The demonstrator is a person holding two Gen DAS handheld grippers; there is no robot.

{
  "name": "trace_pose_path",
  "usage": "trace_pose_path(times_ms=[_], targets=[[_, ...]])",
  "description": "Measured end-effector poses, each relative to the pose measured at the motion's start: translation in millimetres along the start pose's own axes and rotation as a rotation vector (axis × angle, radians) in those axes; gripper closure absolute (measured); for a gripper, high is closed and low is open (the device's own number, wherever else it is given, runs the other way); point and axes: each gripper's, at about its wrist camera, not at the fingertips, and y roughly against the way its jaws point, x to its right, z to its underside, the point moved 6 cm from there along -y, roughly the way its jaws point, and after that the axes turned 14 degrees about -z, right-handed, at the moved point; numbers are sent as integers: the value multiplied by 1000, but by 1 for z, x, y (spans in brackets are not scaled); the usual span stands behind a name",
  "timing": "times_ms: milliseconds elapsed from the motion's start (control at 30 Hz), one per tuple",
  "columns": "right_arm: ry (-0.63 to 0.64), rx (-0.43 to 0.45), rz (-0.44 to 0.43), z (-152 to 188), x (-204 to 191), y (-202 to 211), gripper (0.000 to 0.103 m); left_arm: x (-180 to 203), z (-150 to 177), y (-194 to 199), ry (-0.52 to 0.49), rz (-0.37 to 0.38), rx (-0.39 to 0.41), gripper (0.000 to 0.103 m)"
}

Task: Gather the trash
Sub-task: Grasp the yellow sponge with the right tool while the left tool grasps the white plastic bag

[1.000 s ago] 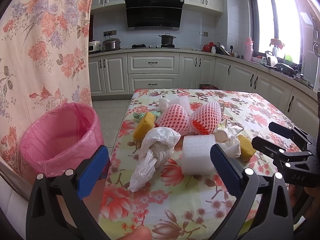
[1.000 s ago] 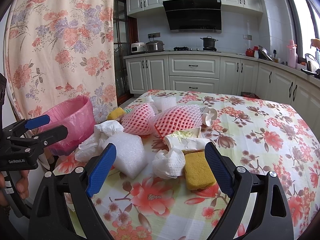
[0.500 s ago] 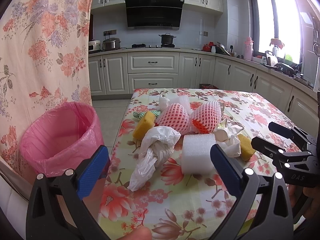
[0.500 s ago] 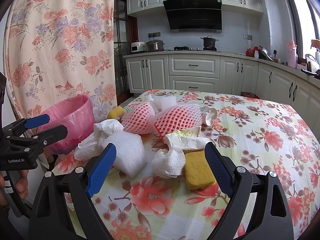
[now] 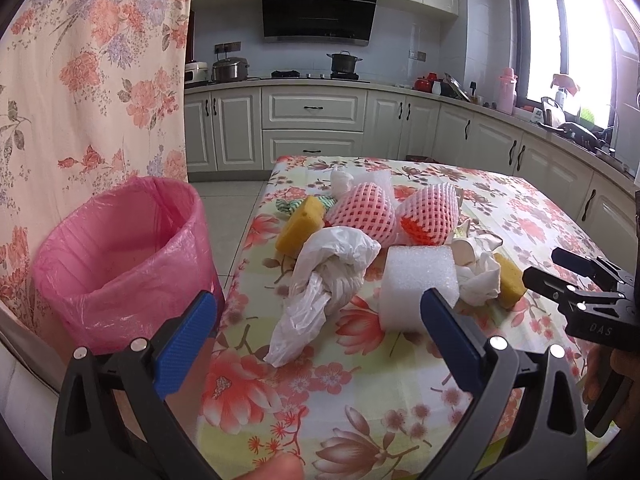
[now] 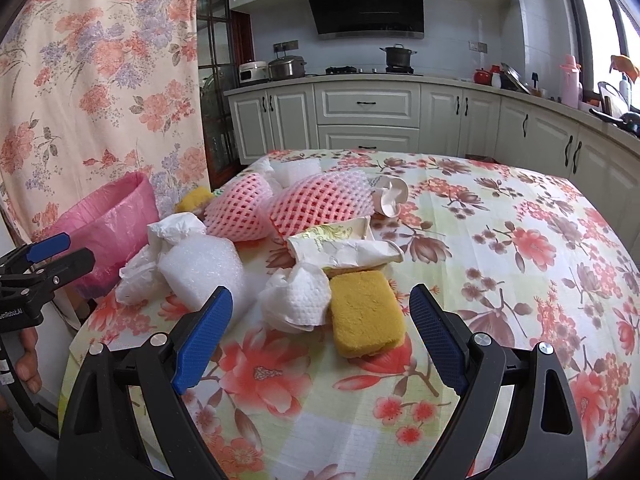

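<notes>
hovering unchanged since a second ago — left gripper and right gripper both spread, empty — trash pile untouched, pink bin waiting.

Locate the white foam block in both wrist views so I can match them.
Left wrist: white foam block sits centre-right, just beyond the left gripper, right of the white plastic bag.
Right wrist: the block sits left of centre, beyond the right gripper, beside the crumpled paper towel.
Shared landmark: the pink-lined trash bin, off the table's left edge in both.
</notes>
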Motion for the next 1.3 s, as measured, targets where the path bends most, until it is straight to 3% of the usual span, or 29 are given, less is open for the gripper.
trace_pose_path(times_ms=[467,600,1000,1133,1233,1300], targets=[[-67,-177,50,8,37,-28,19,6,-11,-37,27,24,-72,5],[-64,-228,57,9,39,-39,19,12,-11,-50,16,41,-111,11],[-49,-312,67,14,42,-58,34,17,-11,-88,4,79,-197,30],[-45,-322,66,16,41,-62,43,20,-9,-98,-10,86,-232,34],[-41,-324,63,16,40,-62,54,22,-4,-106,-21,93,-271,41],[-38,-324,60,16,40,-62,54,23,0,-110,-20,99,-295,49]])
